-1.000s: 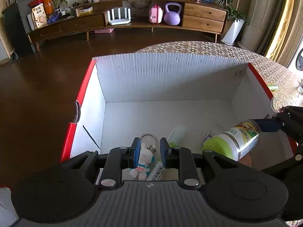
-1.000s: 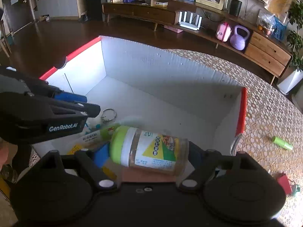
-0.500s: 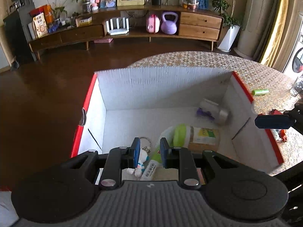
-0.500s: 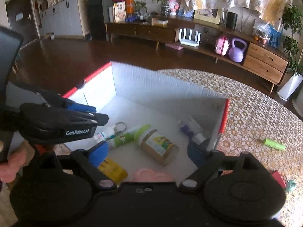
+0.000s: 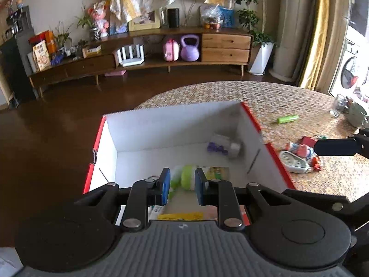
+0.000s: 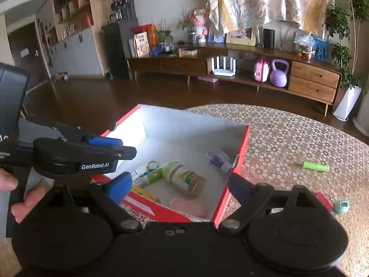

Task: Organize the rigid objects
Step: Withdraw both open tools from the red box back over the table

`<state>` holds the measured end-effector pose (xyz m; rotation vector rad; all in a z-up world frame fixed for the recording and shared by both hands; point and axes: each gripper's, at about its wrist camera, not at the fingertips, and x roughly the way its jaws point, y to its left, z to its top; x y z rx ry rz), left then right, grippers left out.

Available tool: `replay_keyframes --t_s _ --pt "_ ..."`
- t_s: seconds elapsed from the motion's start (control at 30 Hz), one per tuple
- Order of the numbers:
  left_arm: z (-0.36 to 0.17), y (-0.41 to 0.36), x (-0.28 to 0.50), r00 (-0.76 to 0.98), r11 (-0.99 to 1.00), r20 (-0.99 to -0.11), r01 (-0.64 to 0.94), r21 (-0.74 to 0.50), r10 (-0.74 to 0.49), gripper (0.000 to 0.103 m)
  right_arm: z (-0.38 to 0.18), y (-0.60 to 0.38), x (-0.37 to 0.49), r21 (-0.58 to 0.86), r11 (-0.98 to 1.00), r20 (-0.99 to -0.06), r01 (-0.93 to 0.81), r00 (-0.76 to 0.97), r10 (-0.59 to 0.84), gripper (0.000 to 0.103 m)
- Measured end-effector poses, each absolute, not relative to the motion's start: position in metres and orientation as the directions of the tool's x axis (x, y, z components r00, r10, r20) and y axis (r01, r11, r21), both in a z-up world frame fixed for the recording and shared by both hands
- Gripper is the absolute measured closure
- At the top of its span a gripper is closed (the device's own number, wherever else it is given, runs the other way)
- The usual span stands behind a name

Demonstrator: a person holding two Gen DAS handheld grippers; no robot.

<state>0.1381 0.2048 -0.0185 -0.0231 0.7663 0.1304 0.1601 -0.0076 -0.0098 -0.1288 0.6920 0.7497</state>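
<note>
A red box with white inside (image 5: 175, 124) (image 6: 244, 147) stands on the patterned table. In it lie a green-lidded jar (image 6: 184, 179) (image 5: 189, 177), a green tube (image 6: 150, 176), a key ring (image 6: 152, 164), a purple-and-white item (image 5: 222, 144) (image 6: 219, 160), a yellow pack (image 6: 145, 194) and a pink object (image 6: 188, 206). My left gripper (image 5: 182, 188) (image 6: 120, 149) hovers above the box's near-left side, narrowly open and empty. My right gripper (image 6: 180, 188) is wide open and empty above the box's near edge.
On the table right of the box lie a green tube (image 5: 287, 118) (image 6: 316, 166), a white oval item (image 5: 294, 165), small toys (image 5: 299, 149), a red card (image 6: 325, 199) and a teal trinket (image 6: 342, 206). A glass (image 5: 340, 105) and a bowl (image 5: 357, 114) stand far right.
My right gripper let the jar go into the box, opened wide and rose back. Both grippers have lifted up and away from the box. The small doll is out of the left fingers.
</note>
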Motion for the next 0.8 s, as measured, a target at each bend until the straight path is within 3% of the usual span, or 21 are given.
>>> replay_keyframes --t_s 0.47,0.8 --pt "-0.002 0.143 0.112 0.754 0.999 -0.655 -0.043 0.031 0.053 0.081 0.004 -0.079 0.126 0.206 0.754 -0.535 -0.623 0.574 0.62 0.009" --pt "-0.013 0.103 0.1 0.758 1.0 -0.653 0.013 0.01 -0.003 0.08 -0.01 -0.139 0.105 0.224 0.799 -0.531 -0.557 0.618 0.58 0.004"
